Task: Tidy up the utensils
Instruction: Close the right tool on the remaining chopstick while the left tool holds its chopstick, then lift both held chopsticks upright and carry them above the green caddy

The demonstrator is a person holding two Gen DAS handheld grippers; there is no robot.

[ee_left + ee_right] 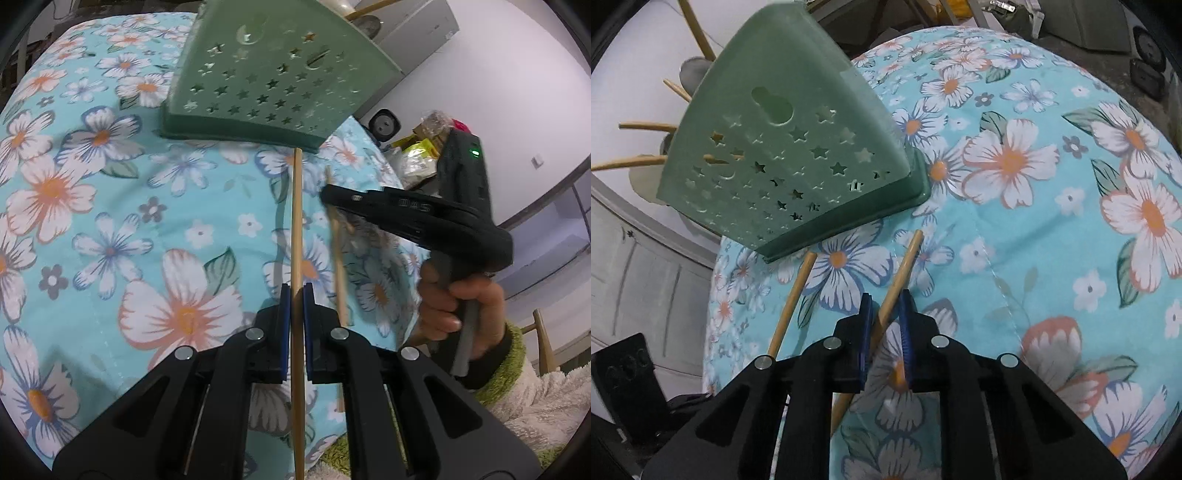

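A green utensil holder (277, 74) with star cut-outs stands on the floral tablecloth (110, 203), just beyond both grippers. My left gripper (296, 291) is shut on a wooden chopstick (297, 221) that runs straight up toward the holder's base. To its right, a hand (461, 302) holds my right gripper (328, 195) over a second, blurred chopstick (340, 258). In the right wrist view, my right gripper (885, 297) is shut on that chopstick (901, 266), which lies slanted between the blue pads. The left one's chopstick (798, 295) shows beside it, below the holder (790, 155).
Several wooden sticks (646, 125) poke out of the holder's far end. Snack packets (424, 147) and a black device (384, 123) lie past the table's right edge. The tablecloth (1052, 240) stretches wide to the right of the holder. A white wall rises behind.
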